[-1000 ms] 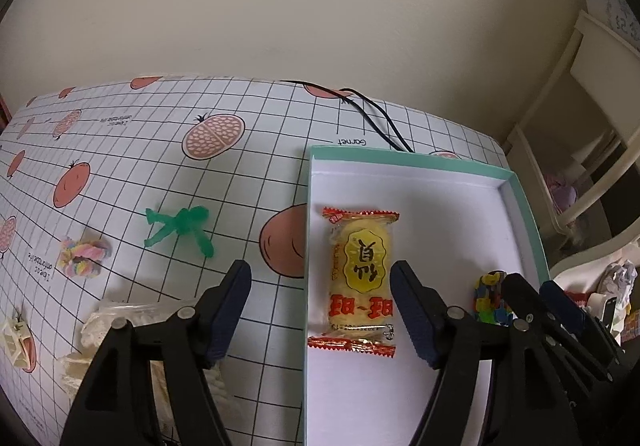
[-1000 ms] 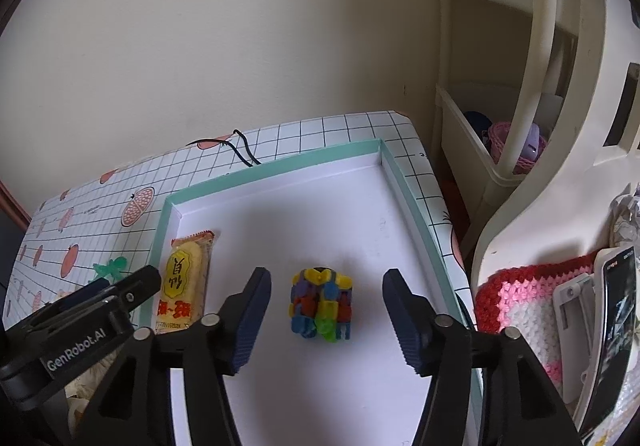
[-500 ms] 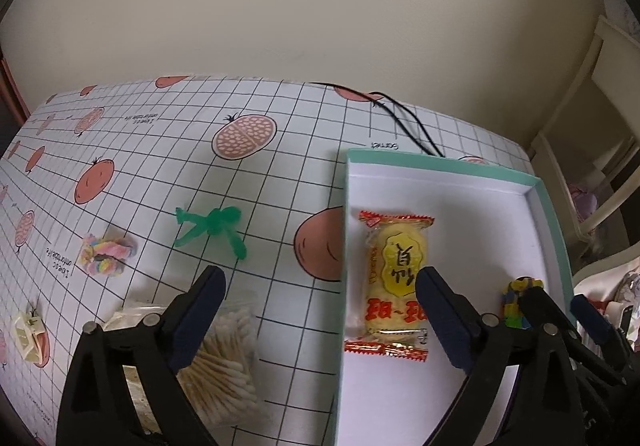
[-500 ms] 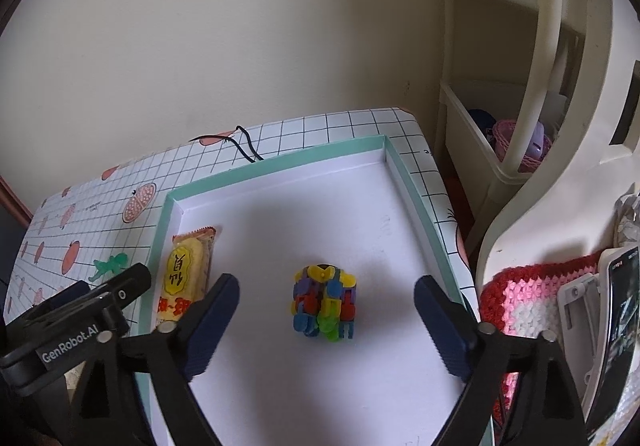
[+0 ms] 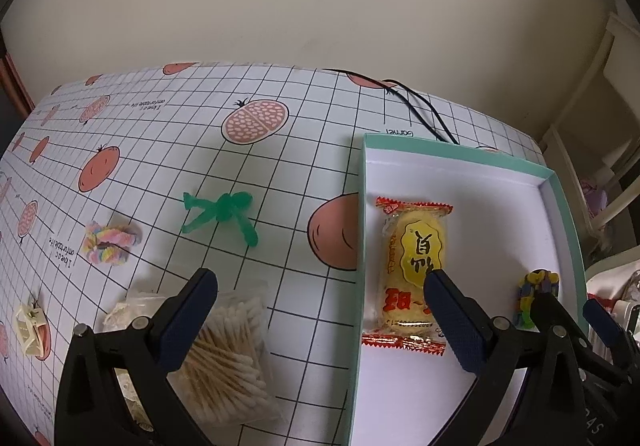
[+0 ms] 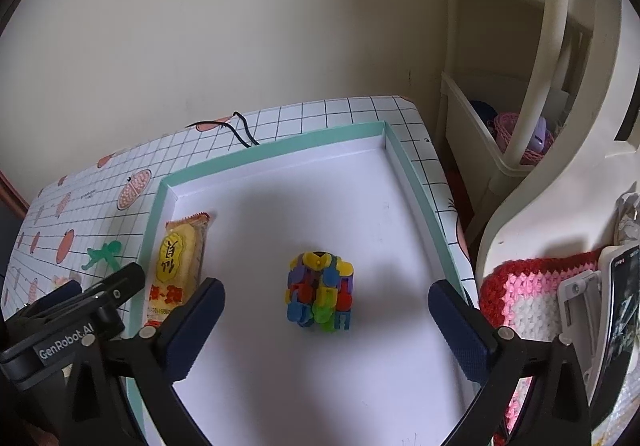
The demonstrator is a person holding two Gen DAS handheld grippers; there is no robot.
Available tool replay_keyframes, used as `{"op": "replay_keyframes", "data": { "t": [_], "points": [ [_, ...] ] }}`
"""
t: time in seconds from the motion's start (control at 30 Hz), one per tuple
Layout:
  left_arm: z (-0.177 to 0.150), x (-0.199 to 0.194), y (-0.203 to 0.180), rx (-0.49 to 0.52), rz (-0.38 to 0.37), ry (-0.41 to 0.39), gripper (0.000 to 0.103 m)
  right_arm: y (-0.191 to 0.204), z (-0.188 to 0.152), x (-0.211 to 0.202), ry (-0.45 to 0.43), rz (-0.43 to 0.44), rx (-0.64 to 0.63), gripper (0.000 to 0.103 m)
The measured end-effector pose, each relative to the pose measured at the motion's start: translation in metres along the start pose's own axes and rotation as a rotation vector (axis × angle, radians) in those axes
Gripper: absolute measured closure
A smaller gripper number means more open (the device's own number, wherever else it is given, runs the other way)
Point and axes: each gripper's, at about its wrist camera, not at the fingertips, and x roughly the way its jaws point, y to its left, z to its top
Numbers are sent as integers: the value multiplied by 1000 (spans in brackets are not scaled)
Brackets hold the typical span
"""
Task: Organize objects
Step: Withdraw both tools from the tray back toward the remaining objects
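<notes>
Between placements: rice cracker packet (image 5: 414,270) and colourful block toy (image 6: 320,292) lying in the teal-rimmed tray (image 6: 276,149). Left gripper (image 5: 320,298) and right gripper (image 6: 326,310) both spread wide, grasping nothing. Next, probably: fetching the cotton swab bag (image 5: 228,358) or green bow (image 5: 222,211) from the table (image 5: 300,125), closing gently on soft things.

Yellow snack pack (image 5: 414,266), multicoloured block toy (image 6: 320,292) flat in tray (image 6: 276,149).

Soft even daylight, faint shadows, sharp focus, strong fisheye edge vignetting.
</notes>
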Motion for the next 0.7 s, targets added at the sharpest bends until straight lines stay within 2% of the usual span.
{"op": "replay_keyframes", "data": {
  "t": [0.23, 0.47, 0.7],
  "points": [
    [-1, -1, 1, -1, -13, 5, 0, 2, 0, 0, 7, -1, -10, 0],
    [-3, -19, 11, -5, -73, 1, 0, 8, 3, -15, -7, 3, -49, 0],
    [-9, -66, 55, -18, -132, -67, 0, 25, 5, -51, -67, 49, -111, 0]
  ]
}}
